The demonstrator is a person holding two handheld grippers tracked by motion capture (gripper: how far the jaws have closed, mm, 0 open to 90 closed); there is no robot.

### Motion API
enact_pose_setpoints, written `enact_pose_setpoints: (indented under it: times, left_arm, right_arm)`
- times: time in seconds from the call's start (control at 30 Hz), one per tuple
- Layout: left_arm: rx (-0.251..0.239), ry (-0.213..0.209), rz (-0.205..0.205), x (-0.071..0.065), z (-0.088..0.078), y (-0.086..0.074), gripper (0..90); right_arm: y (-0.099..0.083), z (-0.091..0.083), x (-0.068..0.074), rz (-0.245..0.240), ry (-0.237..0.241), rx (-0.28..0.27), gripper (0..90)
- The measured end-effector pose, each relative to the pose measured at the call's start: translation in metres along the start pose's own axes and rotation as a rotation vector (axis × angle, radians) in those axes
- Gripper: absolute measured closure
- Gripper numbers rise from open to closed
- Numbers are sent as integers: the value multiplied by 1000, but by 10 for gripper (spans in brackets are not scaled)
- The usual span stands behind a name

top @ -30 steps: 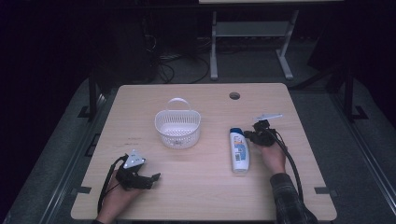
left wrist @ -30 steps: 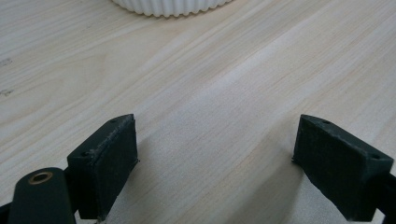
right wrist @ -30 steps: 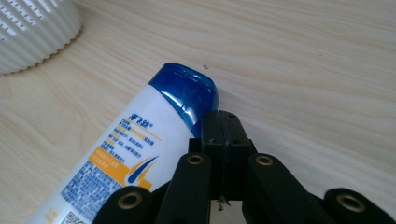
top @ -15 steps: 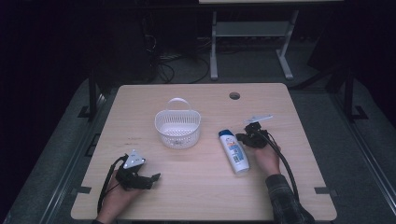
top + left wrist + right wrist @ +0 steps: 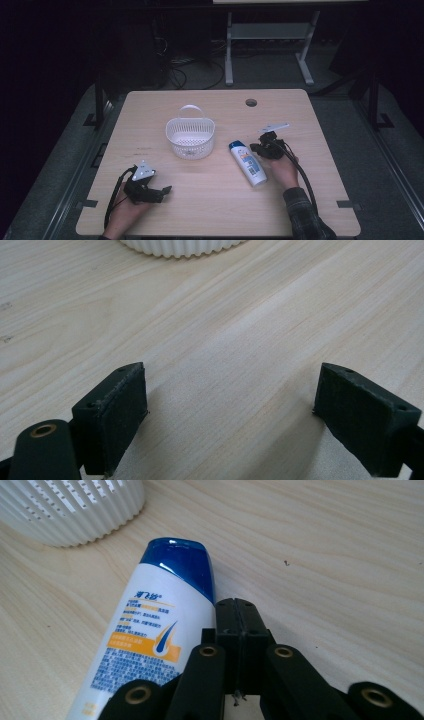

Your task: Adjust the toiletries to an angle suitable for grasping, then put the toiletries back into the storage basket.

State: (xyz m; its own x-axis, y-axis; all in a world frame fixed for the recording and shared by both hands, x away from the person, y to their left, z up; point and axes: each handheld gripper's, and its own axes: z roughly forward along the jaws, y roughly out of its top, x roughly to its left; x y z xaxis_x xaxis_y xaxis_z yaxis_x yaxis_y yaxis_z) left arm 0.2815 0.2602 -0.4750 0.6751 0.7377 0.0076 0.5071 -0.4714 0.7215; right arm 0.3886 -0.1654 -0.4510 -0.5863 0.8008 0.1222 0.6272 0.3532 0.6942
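Observation:
A white bottle with a blue cap (image 5: 248,163) (image 5: 150,630) lies flat on the wooden table (image 5: 210,200), cap pointing toward a white ribbed basket (image 5: 190,137) (image 5: 70,505). My right gripper (image 5: 256,148) (image 5: 239,611) is shut, with nothing between its pads. It rests against the right side of the bottle near the cap. My left gripper (image 5: 166,190) (image 5: 230,415) lies low on the table near the front left, jaws wide open over bare wood. The basket's base (image 5: 180,246) is at the top edge of the left gripper view.
A round cable hole (image 5: 251,102) sits near the table's far edge. The table's front edge lies close behind both hands. Beyond the far edge stand dark floor, cables and a metal frame (image 5: 270,45).
The right gripper has moved left, and the bottle has shifted left and turned so its cap points toward the basket. The left gripper has stayed where it was.

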Motion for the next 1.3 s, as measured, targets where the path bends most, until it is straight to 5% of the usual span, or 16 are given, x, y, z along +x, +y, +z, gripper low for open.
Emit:
enact_pose_setpoints:
  times: [0.3, 0.67, 1.3]
  left_arm:
    - [0, 0, 0, 0, 0, 0, 127]
    - [0, -1, 3, 0, 0, 0, 127]
    - [-2, -4, 1, -1, -1, -1, 127]
  right_arm:
    - [3, -12, 3, 14, 11, -13, 721]
    - [9, -19, 10, 45, -2, -7, 400]
    - [27, -10, 34, 43, 12, 65, 266]
